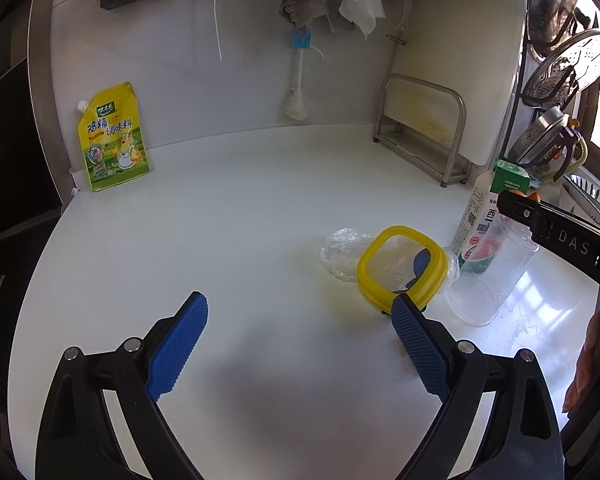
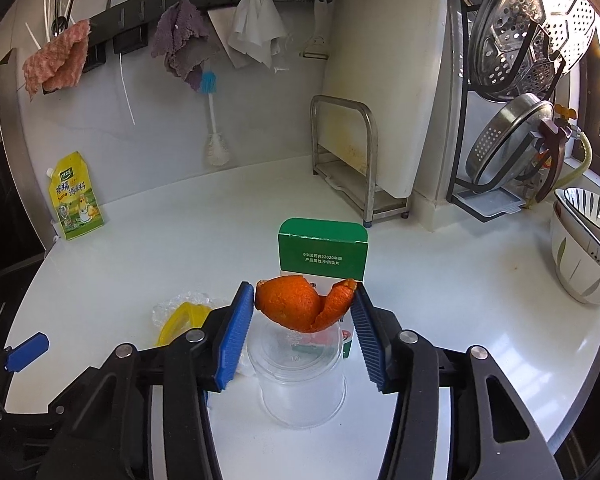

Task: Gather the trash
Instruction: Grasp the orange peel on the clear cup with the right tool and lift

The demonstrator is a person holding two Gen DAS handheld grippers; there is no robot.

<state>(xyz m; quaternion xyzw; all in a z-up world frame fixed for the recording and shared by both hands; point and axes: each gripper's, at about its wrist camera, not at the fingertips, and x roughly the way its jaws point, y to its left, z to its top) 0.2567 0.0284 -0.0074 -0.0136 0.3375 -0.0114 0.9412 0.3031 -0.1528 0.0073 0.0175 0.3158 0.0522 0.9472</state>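
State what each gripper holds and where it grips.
The right gripper pinches the orange peel by its two outer edges, above the clear cup. The left gripper holds nothing.

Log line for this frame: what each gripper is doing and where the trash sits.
right gripper: shut on orange peel, above clear plastic cup | left gripper: open, empty | yellow-rimmed lid, crumpled plastic wrap: on counter

A white tabletop (image 2: pixel 139 264) carries everything. Directly below the right tool (image 2: pixel 304 312) stands a clear plastic cup (image 2: pixel 300 384), with a green-topped carton (image 2: pixel 323 256) just behind it. To the tool's left lie a yellow-rimmed lid (image 2: pixel 181 318) and crumpled clear plastic (image 1: pixel 340 250). Far left stands a yellow seasoning pouch (image 2: pixel 75 196); beyond, a metal rack (image 2: pixel 352 168); far right, stacked bowls (image 2: pixel 584 256).
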